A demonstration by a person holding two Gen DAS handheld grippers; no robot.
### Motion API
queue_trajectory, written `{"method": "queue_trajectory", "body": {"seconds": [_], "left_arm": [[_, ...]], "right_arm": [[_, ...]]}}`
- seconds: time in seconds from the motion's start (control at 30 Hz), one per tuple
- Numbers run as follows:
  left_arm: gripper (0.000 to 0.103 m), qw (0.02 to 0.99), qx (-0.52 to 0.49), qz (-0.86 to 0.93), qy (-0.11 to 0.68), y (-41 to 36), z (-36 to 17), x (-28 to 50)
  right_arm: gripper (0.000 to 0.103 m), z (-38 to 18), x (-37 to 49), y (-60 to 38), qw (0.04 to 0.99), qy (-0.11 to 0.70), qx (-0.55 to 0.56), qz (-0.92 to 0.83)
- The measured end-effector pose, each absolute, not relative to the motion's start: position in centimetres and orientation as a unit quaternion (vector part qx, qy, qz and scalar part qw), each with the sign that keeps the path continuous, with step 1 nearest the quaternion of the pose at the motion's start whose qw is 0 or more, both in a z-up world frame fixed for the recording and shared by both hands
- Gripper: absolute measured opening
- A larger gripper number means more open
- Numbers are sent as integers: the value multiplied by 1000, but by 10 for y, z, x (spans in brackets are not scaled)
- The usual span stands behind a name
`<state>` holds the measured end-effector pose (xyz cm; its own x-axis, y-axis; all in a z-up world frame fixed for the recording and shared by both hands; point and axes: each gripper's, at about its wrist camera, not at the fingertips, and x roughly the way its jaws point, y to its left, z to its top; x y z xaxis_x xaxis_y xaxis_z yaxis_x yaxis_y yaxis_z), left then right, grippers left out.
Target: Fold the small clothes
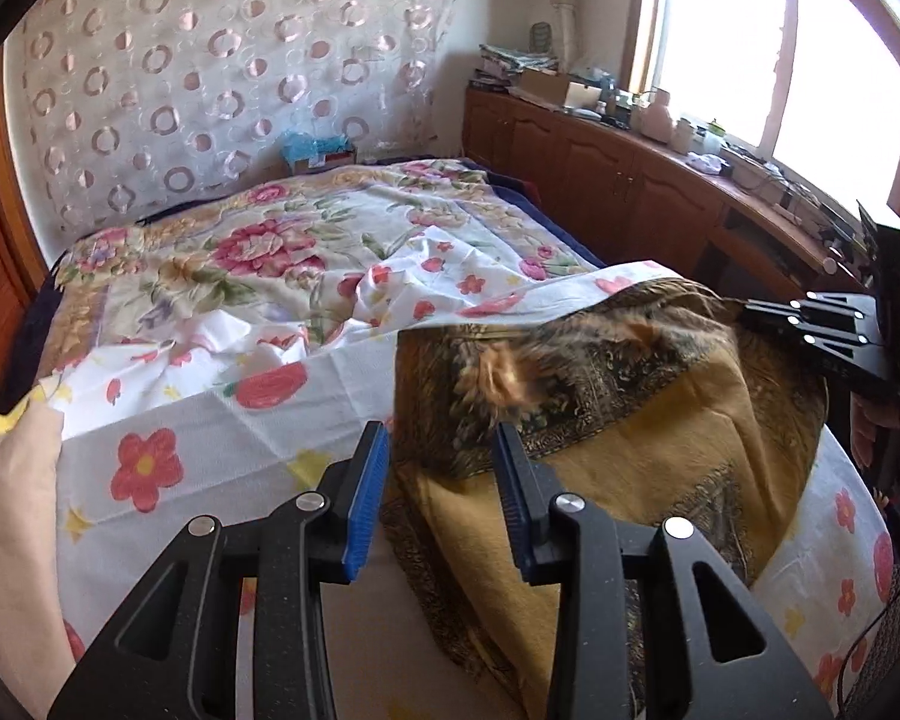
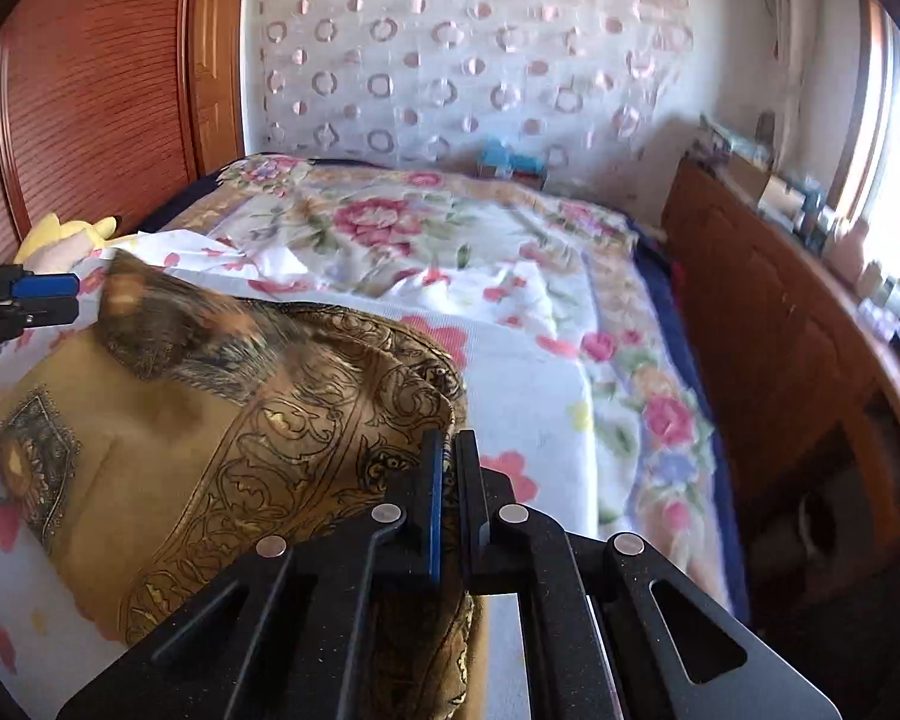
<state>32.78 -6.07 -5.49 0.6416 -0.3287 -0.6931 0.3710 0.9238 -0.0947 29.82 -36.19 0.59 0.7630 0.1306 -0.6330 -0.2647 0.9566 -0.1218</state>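
A mustard-yellow cloth with a dark gold ornamental border [image 2: 180, 450] lies bunched on the bed, and part of it is raised and blurred. My right gripper [image 2: 450, 441] is shut on its patterned edge near the camera. In the left wrist view this gripper [image 1: 747, 309] holds the cloth [image 1: 630, 420] up at the far right. My left gripper [image 1: 441, 432] hovers open over the cloth's left edge, its blue pads [image 1: 369, 480] apart and pressing on nothing. From the right wrist view the left gripper [image 2: 77, 299] sits at the far left, beside the raised corner.
A white sheet with red flowers [image 1: 210, 420] covers a floral blanket [image 1: 258, 246] on the bed. A wooden cabinet [image 1: 600, 180] with clutter runs along the window side. A yellow plush toy [image 2: 66, 231] and a pale pillow [image 1: 6, 510] lie at the left. A blue box [image 1: 318, 153] stands at the far edge.
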Motion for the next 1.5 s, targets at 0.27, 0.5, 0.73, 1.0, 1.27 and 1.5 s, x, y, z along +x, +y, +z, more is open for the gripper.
{"method": "queue_trajectory", "body": {"seconds": [0.27,0.5,0.73,1.0,1.27,1.5], "left_arm": [[37,886,11,-186,425,-53,-80,341],[37,879,10,-184,440,-55,-92,347],[37,877,5,-186,442,-57,-91,351],[11,874,-6,-220,433,-62,-89,348],[8,905,-19,-237,352,-46,-32,299],[8,947,-56,-176,265,25,16,231]], "right_arm": [[23,9,302,-376,931,341,-68,109],[44,-6,322,-382,914,384,-30,125],[44,-5,333,-387,903,403,-14,147],[21,-10,343,-388,894,405,-20,189],[13,19,309,-374,931,314,-32,181],[12,70,289,-312,935,233,-70,257]]}}
